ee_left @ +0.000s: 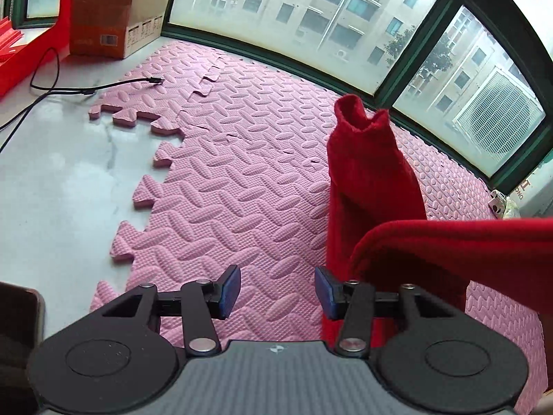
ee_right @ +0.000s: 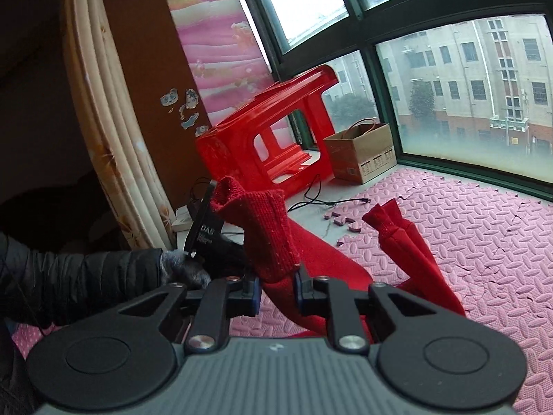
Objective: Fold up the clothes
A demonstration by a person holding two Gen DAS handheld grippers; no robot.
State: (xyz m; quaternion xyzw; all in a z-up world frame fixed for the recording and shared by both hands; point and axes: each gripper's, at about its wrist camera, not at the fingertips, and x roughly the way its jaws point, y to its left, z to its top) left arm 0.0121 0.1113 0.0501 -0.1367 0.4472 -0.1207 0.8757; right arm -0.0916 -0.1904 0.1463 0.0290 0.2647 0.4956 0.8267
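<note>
My right tongs (ee_right: 276, 288) grip the red sweater (ee_right: 266, 231) by 1 cuff, lifted off the pink mat (ee_right: 484, 259) so it hangs straight for folding; left tongs (ee_left: 276, 292) open, empty, beside the cloth.

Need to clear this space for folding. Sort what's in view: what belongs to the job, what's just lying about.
Job:
- red sweater, cuff clamped in the right tongs
- left tongs, open, nothing between them
- pink mat

Lying about:
- box
- black cable
- red stool
- loose mat pieces
</note>
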